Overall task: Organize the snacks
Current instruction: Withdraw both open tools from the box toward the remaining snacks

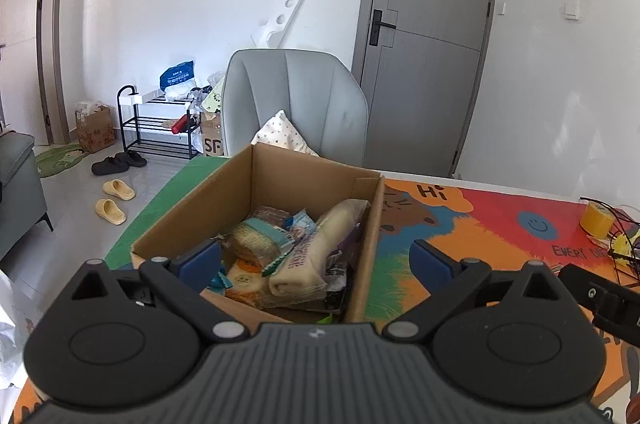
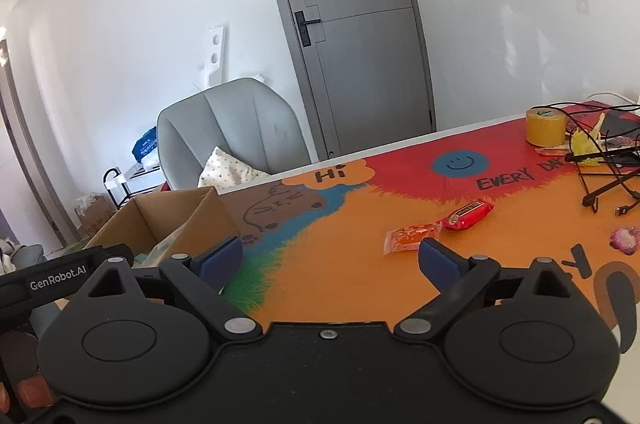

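Observation:
An open cardboard box (image 1: 256, 180) stands on the colourful table mat and holds several snack packs, among them a long cream pack (image 1: 316, 248). My left gripper (image 1: 316, 262) is open and empty, above the box's near side. The box also shows at the left of the right wrist view (image 2: 160, 212). My right gripper (image 2: 330, 262) is open and empty above the mat. An orange snack pack (image 2: 410, 238) lies just beyond its right finger. A red snack pack (image 2: 468, 215) lies a little further right.
A grey chair (image 1: 296, 104) with a cushion stands behind the table. A yellow tape roll (image 2: 545, 127), black cables and a wire stand (image 2: 608, 164) sit at the table's far right. A pink item (image 2: 625, 240) lies at the right edge.

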### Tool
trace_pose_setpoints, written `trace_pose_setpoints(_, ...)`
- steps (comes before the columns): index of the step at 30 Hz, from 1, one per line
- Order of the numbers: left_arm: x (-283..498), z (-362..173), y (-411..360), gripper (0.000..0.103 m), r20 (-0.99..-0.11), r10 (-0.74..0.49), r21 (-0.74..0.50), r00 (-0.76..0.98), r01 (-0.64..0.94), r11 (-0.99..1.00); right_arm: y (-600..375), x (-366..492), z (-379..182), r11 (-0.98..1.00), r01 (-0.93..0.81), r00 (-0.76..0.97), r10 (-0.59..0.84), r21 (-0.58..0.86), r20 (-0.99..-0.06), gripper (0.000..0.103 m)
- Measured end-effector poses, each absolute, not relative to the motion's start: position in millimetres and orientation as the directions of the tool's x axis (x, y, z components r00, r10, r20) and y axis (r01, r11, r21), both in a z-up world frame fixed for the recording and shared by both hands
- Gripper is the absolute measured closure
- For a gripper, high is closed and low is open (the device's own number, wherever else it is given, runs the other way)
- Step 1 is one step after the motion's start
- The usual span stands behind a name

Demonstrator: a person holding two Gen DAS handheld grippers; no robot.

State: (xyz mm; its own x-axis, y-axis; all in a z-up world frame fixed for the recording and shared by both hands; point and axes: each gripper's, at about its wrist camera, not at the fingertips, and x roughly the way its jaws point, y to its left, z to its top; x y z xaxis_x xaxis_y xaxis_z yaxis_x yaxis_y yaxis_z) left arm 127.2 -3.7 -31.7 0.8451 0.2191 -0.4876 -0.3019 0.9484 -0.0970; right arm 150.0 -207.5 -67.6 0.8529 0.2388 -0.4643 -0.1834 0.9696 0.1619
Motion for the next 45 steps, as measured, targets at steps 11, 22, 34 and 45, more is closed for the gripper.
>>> trace_pose_setpoints(11,153,-33,-46,0.003,-0.499,0.178,-0.073,0.848,-0.246,0.967,-244,165,-64,0.983,-0.128,0.871,0.176,0.134,-0.459,0.0)
trace_pose_setpoints(22,195,-36,-75,0.003,-0.508,0.154,-0.054,0.848,-0.209,0.976,-273,200,-67,0.983,-0.097,0.867,0.161,0.156,-0.472,0.005)
trace_pose_setpoints(34,236,-48,-96,0.003,-0.555,0.143,-0.068,0.82,-0.215,0.974,-289,246,-68,0.985,-0.061,0.857,0.135,0.162,-0.498,0.015)
trace_pose_setpoints(45,259,-69,-112,0.003,-0.596,0.163,-0.056,0.786,-0.242,0.969,-301,284,-105,0.975,-0.019,0.831,0.138,0.221,-0.539,0.022)
